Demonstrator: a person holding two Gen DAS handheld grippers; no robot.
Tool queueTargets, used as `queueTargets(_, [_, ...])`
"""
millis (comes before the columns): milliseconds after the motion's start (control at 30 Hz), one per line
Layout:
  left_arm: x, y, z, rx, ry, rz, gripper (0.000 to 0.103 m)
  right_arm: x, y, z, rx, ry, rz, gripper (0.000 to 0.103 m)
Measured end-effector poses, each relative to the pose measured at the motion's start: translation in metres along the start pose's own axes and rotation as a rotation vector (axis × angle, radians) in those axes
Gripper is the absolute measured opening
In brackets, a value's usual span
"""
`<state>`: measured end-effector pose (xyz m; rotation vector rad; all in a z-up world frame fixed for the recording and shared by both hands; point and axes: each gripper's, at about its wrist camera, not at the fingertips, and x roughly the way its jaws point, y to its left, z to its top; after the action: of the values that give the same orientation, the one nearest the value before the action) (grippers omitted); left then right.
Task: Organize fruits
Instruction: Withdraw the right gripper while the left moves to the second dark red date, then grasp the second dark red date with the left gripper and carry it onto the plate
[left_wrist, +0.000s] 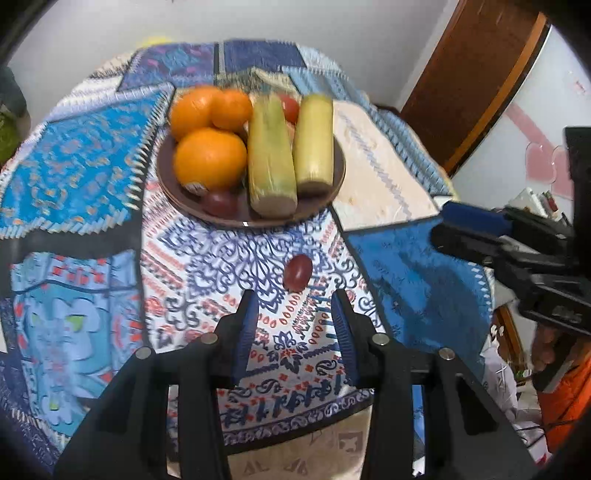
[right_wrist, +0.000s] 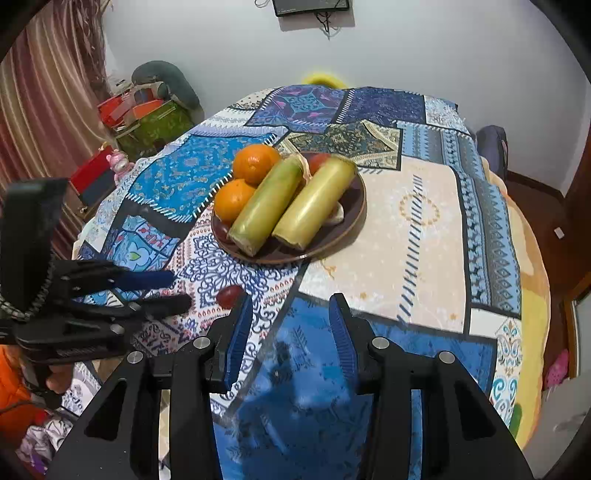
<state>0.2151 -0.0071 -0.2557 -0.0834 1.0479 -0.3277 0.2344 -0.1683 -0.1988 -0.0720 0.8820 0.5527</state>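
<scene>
A brown plate (left_wrist: 184, 195) (right_wrist: 351, 214) on the patterned tablecloth holds three oranges (left_wrist: 210, 158) (right_wrist: 255, 164), two yellow-green cane-like stalks (left_wrist: 271, 155) (right_wrist: 266, 203), a red tomato (left_wrist: 290, 107) at the back and a small dark red fruit (left_wrist: 221, 203) at its front rim. Another small red fruit (left_wrist: 297, 272) (right_wrist: 229, 295) lies loose on the cloth, just ahead of my left gripper (left_wrist: 293, 306), which is open and empty. My right gripper (right_wrist: 291, 310) is open and empty over the blue patch, right of that fruit.
The table edge runs close below both grippers. Boxes and bags (right_wrist: 147, 118) are stacked by the curtain at the left. A wooden door (left_wrist: 472, 74) stands at the right. The right gripper shows in the left wrist view (left_wrist: 480, 232).
</scene>
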Motion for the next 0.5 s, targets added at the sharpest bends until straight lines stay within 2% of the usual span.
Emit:
queueTargets(133, [0.019, 0.000, 0.002, -0.019, 0.036, -0.006, 0.041, -0.001, -0.001, -0.005, 0.009, 0.003, 0.006, 0.040])
queueTargets(333, [0.030, -0.011, 0.012, 0.018, 0.035, -0.014, 0.040, 0.004, -0.005, -0.010, 0.009, 0.007, -0.014, 0.040])
queueTargets(433, [0.040, -0.013, 0.019, 0.019, 0.032, 0.004, 0.032, 0.010, -0.007, -0.013, 0.016, 0.023, -0.008, 0.040])
queueTargets(500, [0.042, -0.011, 0.022, 0.017, 0.027, 0.010, 0.020, 0.014, -0.008, -0.015, 0.015, 0.033, -0.007, 0.040])
